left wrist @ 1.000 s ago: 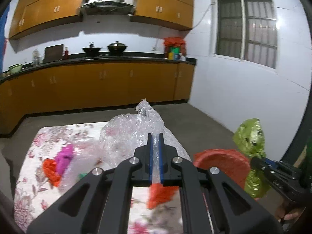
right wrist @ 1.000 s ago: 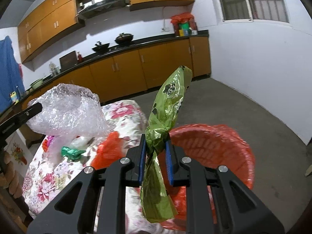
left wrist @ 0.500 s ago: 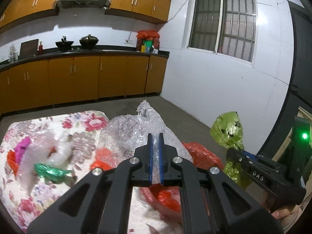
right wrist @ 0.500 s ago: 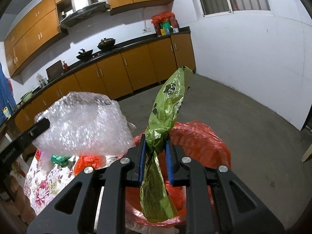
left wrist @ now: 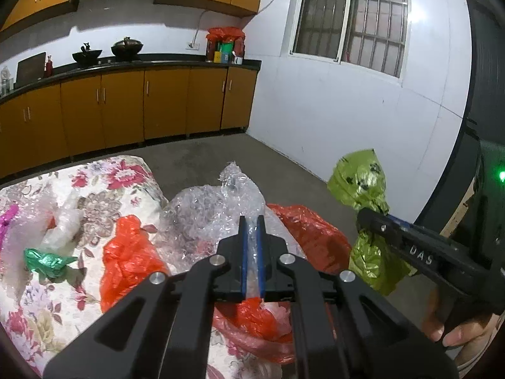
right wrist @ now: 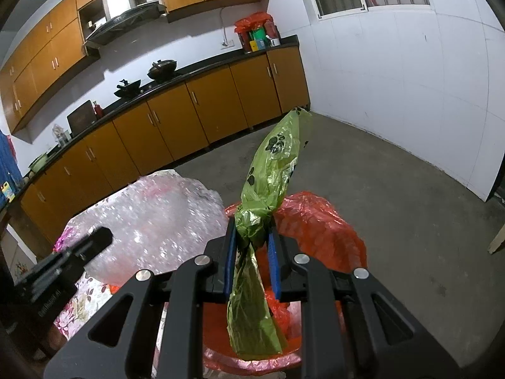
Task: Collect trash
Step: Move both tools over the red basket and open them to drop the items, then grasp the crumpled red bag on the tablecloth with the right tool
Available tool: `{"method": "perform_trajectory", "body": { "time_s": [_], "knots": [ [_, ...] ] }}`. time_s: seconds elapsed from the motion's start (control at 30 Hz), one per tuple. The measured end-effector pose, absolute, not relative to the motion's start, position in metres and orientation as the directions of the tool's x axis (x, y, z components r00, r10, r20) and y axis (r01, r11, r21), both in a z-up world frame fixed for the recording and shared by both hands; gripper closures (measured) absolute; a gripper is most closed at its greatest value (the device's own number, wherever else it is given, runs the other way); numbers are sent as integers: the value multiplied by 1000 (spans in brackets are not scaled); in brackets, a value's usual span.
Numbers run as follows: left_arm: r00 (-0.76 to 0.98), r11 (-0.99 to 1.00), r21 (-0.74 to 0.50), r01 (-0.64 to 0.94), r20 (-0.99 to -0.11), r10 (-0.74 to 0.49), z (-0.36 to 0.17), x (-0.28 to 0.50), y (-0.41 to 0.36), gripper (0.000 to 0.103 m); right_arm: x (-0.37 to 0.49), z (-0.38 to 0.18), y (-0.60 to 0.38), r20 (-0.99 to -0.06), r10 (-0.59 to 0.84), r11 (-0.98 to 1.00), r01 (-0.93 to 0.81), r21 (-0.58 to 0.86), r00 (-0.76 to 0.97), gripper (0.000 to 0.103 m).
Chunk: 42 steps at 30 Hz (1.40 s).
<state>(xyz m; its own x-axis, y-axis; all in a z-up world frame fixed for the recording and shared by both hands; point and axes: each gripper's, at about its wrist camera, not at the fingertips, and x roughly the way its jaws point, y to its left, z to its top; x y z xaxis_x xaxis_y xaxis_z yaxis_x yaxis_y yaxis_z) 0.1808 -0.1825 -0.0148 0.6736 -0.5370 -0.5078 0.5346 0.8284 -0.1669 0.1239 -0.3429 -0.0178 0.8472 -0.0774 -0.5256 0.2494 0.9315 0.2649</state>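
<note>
Right gripper up close, fingers partly open yet touching a green bag at its knot, right over the red bin. Left gripper nearly closed, fingers pinching a big lump of bubble wrap just beside the bin's rim.

Could go wrong: green bag so light it might stick to a finger or drift past the bin's edge onto the floor, if let go too far from the middle. Bubble wrap big and puffy, so might catch on the rim and flop back out. Both grippers crowd the same bin, so might bump.

More trash waiting left of the bin on the flowery table: a crumpled red bag touching the bubble wrap, a small green scrap farther left, a bit of pink at the edge. Bubble wrap hides part of the bin.

Far behind the bin: orange cupboards, two black pots, a barred window.
</note>
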Motion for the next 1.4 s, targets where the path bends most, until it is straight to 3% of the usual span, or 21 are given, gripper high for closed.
{"method": "perform_trajectory", "body": {
  "time_s": [0.1,0.2,0.27,0.33,0.53,0.67,0.77,0.83,1.0,1.4],
  "knots": [
    [660,829,-173,532,-528,-534,-24,183,-188,94,126,-21,-347,-531,-68,929,247,274,845,83],
    [645,828,-179,532,-547,-533,-33,186,-190,85,129,-24,-352,-536,-56,926,245,288,843,78],
    [640,828,-179,532,-555,-531,-36,187,-190,75,130,-28,-354,-543,-48,923,245,297,838,72],
    [637,829,-178,531,-561,-528,-40,188,-189,70,130,-31,-355,-547,-47,921,248,300,836,63],
    [655,855,-178,488,-572,-493,-44,192,-172,59,122,-33,-355,-558,-67,924,262,277,827,62],
    [708,893,-138,429,-563,-427,-43,190,-154,40,119,-28,-352,-552,-90,934,262,242,829,62],
    [745,921,-99,377,-558,-365,-43,188,-137,32,117,-23,-343,-537,-112,947,253,196,836,47],
    [763,935,-83,345,-556,-331,-44,188,-122,29,116,-19,-334,-519,-123,956,242,167,846,36],
    [789,969,-50,243,-571,-228,-51,189,-78,27,119,-12,-307,-492,-137,975,204,86,860,21],
    [814,1000,1,-7,-581,6,-64,187,36,27,139,-14,-252,-503,-17,993,75,95,864,21]
  ]
}}
